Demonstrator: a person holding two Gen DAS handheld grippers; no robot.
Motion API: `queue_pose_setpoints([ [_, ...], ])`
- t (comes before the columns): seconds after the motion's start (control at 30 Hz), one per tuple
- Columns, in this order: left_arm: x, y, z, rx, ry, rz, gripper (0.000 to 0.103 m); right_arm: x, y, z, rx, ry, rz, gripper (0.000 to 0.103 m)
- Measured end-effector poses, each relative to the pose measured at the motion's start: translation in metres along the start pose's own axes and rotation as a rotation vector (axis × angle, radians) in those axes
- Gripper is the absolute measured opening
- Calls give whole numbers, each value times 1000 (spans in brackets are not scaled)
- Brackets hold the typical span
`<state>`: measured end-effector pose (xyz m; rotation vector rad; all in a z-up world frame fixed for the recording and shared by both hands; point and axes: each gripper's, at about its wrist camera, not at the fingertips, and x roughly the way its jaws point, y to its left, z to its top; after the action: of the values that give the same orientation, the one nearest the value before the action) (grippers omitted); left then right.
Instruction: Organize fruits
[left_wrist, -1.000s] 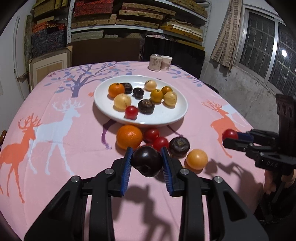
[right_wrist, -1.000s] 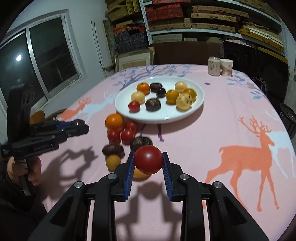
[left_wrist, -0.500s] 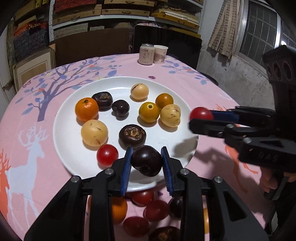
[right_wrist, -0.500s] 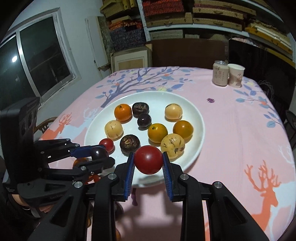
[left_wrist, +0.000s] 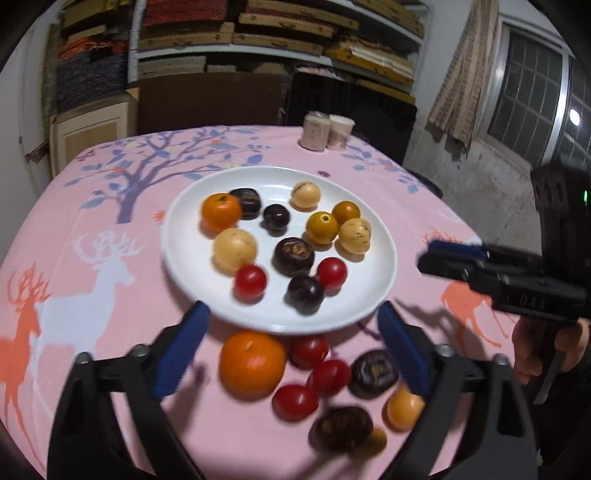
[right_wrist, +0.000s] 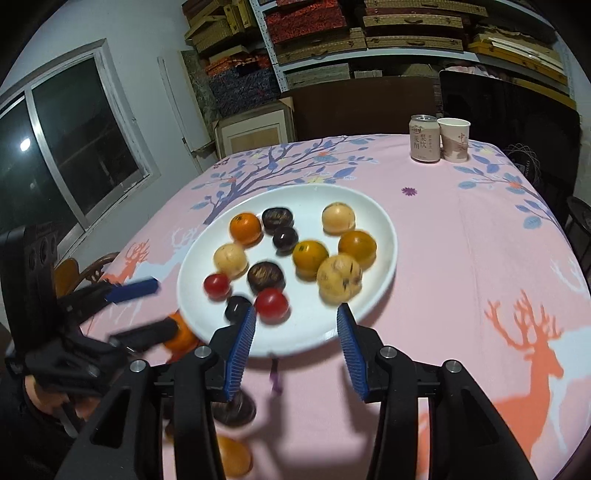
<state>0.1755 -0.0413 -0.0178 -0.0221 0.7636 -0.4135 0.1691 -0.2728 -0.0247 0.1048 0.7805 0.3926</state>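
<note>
A white plate (left_wrist: 373, 236) on the pink tablecloth holds several fruits, among them a dark plum (left_wrist: 305, 294) and a red tomato (left_wrist: 331, 272) near its front edge. The plate shows in the right wrist view (right_wrist: 376, 221) with the same plum (right_wrist: 237, 307) and tomato (right_wrist: 271, 303). My left gripper (left_wrist: 291, 354) is open and empty above the plate's near rim. My right gripper (right_wrist: 295, 343) is open and empty at the plate's near edge. Loose fruits lie in front of the plate: an orange (left_wrist: 253, 363), red tomatoes (left_wrist: 328, 376) and dark fruits (left_wrist: 373, 373).
A drink can (right_wrist: 424, 138) and a paper cup (right_wrist: 454, 140) stand at the table's far side. Shelves of boxes fill the back wall. A window is to one side. The right gripper shows at the right of the left wrist view (left_wrist: 443, 256).
Both grippers have opened and pulled back from the plate. The dark plum and the red tomato they held now lie on the plate's front part.
</note>
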Motion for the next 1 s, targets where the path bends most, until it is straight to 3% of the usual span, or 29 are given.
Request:
queue_pose_setpoints([
  [0.07, -17, 9, -15, -23, -1, -5, 94, -9, 15, -21, -45, 15, 4, 59],
  [0.23, -40, 20, -59, -40, 51, -11, 94, -18, 51, -66, -151, 58, -10, 59],
  [0.43, -48, 12, -92, -11, 71, 20, 94, -11, 59, -81, -126, 75, -21, 63],
  [0.53, -51, 6, -98, 7, 71, 33, 94, -5, 69, -85, -174, 74, -85, 63],
  [0.67, -54, -1, -99, 18, 63, 33, 94, 4, 68, -84, -142, 106, -86, 63],
  [0.7, -54, -3, -99, 19, 65, 32, 94, 6, 67, -84, -138, 113, -89, 63],
  [0.77, -52, -7, -100, 26, 72, 32, 94, 11, 65, -84, -130, 138, -69, 46],
  [1.0, -45, -30, -104, 85, 94, 26, 94, -3, 35, -85, 30, 71, -64, 44],
])
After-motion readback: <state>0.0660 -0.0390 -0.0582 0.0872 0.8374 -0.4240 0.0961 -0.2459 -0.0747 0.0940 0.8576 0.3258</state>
